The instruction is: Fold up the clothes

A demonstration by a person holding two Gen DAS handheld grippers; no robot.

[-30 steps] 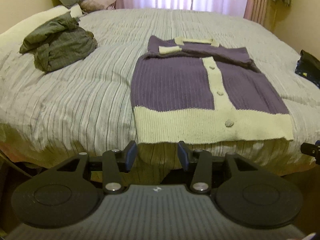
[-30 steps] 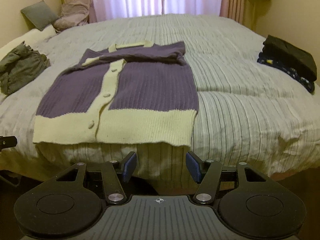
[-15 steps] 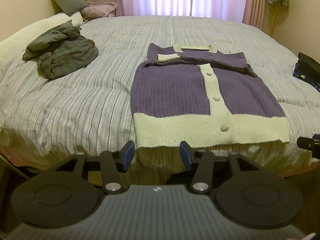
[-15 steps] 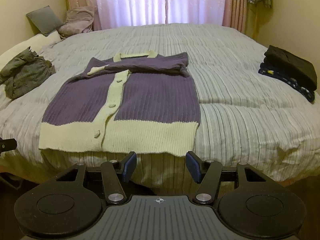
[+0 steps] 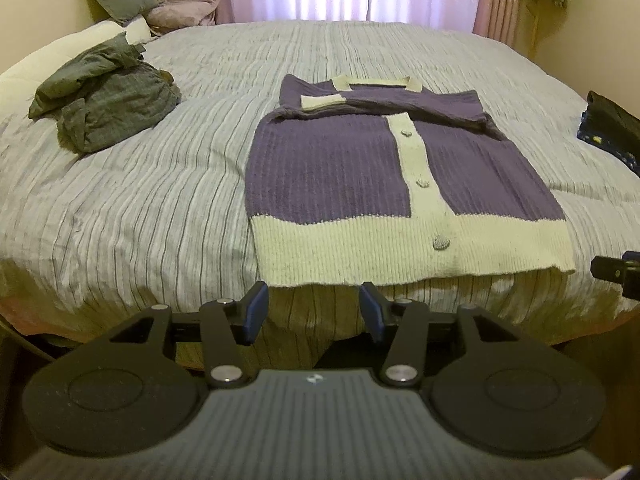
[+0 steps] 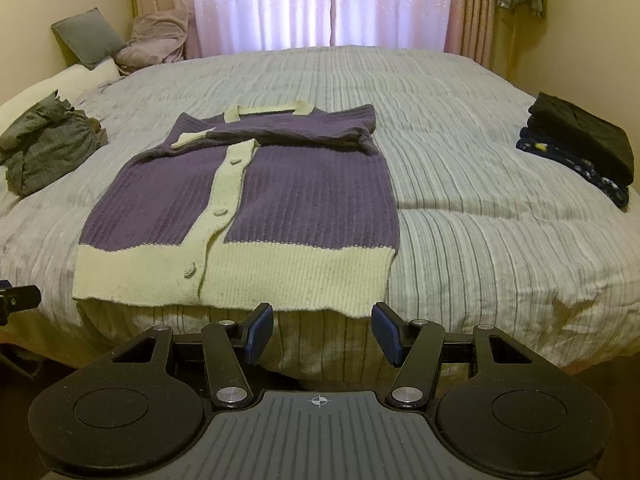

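A purple cardigan (image 5: 332,168) (image 6: 304,184) with a cream hem, button band and collar lies flat on the striped bed, both sleeves folded across its chest. Its cream hem reaches the bed's near edge. My left gripper (image 5: 314,310) hovers open just below the hem's left part, nothing between its blue pads. My right gripper (image 6: 322,332) stands open in front of the hem's right part, also empty. The tip of the other gripper shows at the edge of each view.
A crumpled grey-green garment (image 5: 104,100) (image 6: 44,148) lies at the bed's left. A folded dark stack (image 6: 580,148) (image 5: 608,128) sits at the right edge. Pillows (image 6: 88,36) and a pink bundle lie at the head, below curtains (image 6: 320,0).
Both views have pulled back and tilted up a little, so the cardigan sits farther from the fingers. The left gripper's fingers stand slightly wider apart than a second ago.
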